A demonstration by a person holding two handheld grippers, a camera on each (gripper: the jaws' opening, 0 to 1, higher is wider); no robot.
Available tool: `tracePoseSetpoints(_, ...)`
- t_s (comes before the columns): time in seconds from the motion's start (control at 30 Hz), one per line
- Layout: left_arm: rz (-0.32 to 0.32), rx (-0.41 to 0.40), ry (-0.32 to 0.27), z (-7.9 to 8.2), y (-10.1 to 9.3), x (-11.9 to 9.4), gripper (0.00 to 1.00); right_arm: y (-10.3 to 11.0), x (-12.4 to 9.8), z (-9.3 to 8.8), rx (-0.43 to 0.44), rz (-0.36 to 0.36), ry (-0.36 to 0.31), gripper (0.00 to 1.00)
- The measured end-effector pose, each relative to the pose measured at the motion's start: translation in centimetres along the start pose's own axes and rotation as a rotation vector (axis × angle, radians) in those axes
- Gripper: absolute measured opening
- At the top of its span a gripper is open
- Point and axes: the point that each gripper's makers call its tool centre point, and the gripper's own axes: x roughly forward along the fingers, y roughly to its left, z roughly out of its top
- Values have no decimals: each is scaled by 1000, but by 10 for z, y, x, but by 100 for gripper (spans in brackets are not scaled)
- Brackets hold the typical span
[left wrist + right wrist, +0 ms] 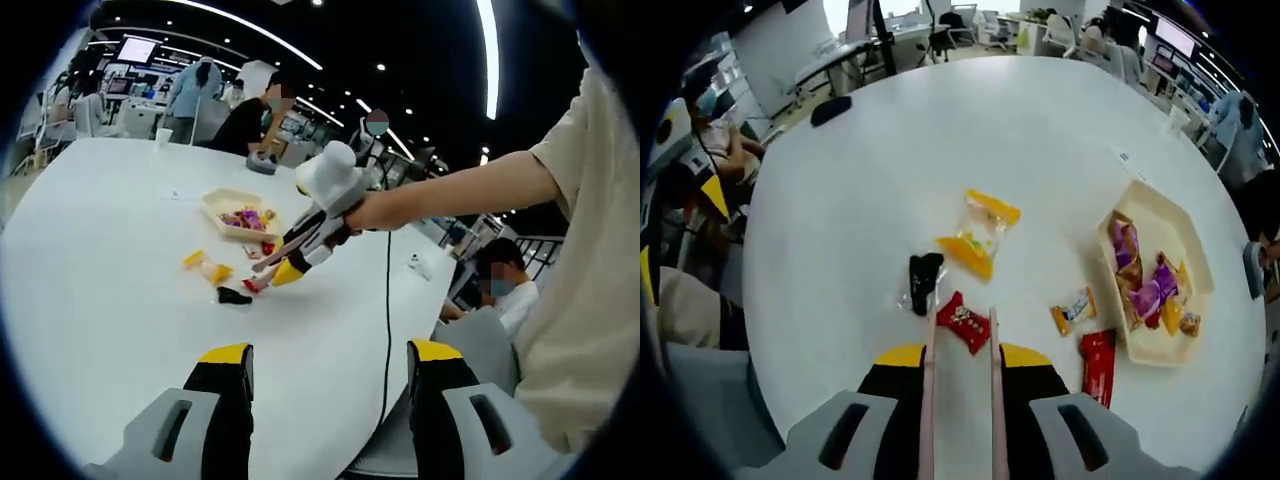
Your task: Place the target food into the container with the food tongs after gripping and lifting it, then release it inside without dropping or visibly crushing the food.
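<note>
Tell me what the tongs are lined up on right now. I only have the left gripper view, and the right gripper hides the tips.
Observer: The tongs have one tip on each side of the red packet, which lies flat on the table.
Operator: Anything loose near the container?
Observer: Yes. A small orange packet and a second red packet lie on the table just outside the tray.
Operator: Is there room in the tray?
Observer: The wrapped snacks crowd one end, and the other end is bare.
</note>
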Motion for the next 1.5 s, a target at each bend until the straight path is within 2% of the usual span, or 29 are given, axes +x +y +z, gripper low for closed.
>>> tracePoseSetpoints(0.93, 6, -25, 7, -7, 1, 2, 61, -5, 10, -5, 20, 15, 2, 26)
tracePoseSetpoints(1.5, 6, -31, 9, -8, 2, 3, 61, 1, 11, -12, 31, 20, 9, 22)
